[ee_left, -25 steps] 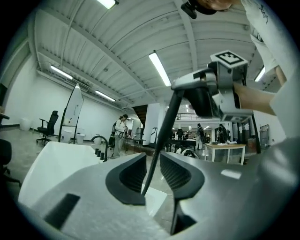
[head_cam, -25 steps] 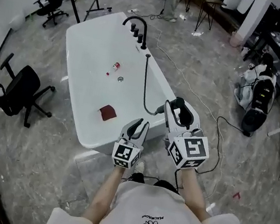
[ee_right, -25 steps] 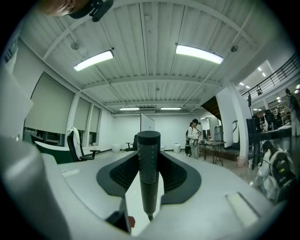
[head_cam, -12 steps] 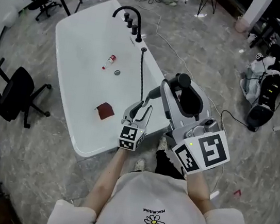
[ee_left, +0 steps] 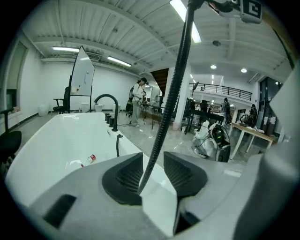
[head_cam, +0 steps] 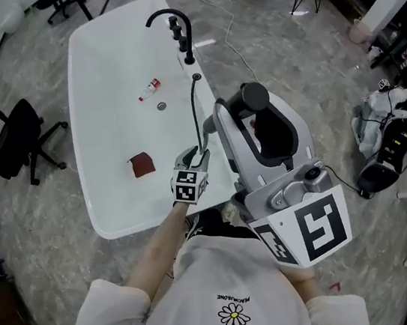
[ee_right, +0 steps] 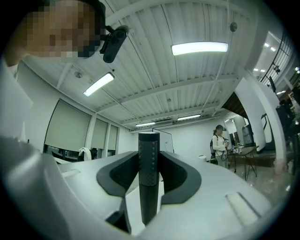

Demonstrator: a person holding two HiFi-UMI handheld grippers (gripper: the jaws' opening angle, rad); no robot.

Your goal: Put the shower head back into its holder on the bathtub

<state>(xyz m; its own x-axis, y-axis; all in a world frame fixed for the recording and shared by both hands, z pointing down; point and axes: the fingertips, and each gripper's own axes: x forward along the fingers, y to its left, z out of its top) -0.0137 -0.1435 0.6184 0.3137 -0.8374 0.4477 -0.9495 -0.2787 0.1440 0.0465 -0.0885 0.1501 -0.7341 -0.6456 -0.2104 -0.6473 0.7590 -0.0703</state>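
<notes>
My right gripper (head_cam: 233,117) is raised close to the head camera and is shut on the black shower head (head_cam: 255,96), whose handle (ee_right: 149,173) stands upright between the pads. Its black hose (head_cam: 193,119) runs down to the holder (head_cam: 196,77) on the rim of the white bathtub (head_cam: 107,45), near the black faucet (head_cam: 171,21). My left gripper (head_cam: 198,154) is open at the tub's near rim. The hose (ee_left: 173,93) passes between its pads, close to the left one and clear of the right one.
Inside the tub lie a small bottle (head_cam: 150,88), the drain (head_cam: 161,105) and a red cloth (head_cam: 141,164). A black office chair (head_cam: 22,135) stands left of the tub. Bags and gear (head_cam: 388,144) sit on the floor at right. A person (ee_left: 138,101) stands far off.
My right gripper has risen toward the camera with the shower head. My left gripper has gone forward and down to the hose, and its jaws have opened around it.
</notes>
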